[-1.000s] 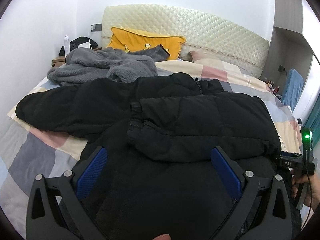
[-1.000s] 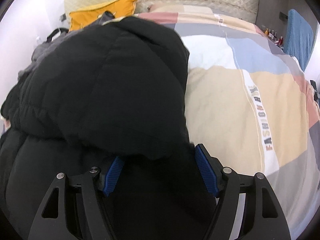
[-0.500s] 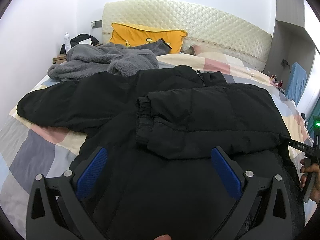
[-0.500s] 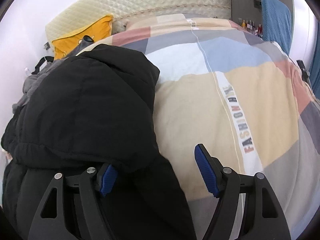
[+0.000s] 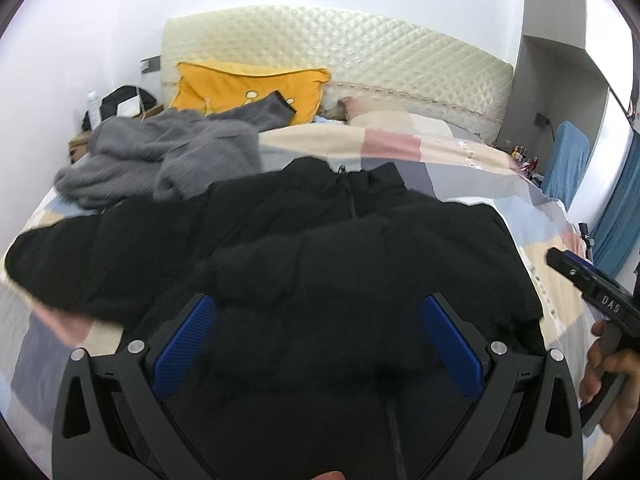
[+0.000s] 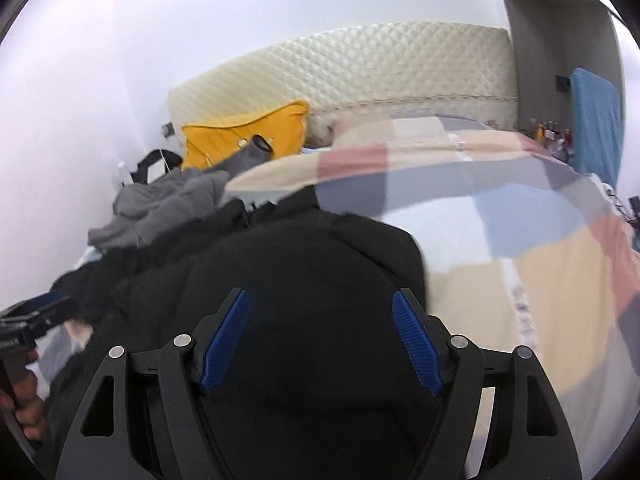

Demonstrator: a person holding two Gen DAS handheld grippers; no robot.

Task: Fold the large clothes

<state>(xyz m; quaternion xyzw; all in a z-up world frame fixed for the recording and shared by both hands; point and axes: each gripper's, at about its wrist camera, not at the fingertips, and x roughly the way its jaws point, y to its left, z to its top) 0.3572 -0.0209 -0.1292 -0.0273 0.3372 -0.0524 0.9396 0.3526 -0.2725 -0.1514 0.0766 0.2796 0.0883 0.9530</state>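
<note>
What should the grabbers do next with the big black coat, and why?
Probably the left gripper should reach for the spread-out sleeve of the black puffer jacket and fold it across. The other sleeve already lies over the chest; this one lies flat on the duvet, and both grippers' jaws are empty.

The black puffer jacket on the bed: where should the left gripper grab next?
Probably the sleeve end of the black puffer jacket, still spread out left on the patchwork bedcover. Come from the left edge, pinching the cuff.
</note>
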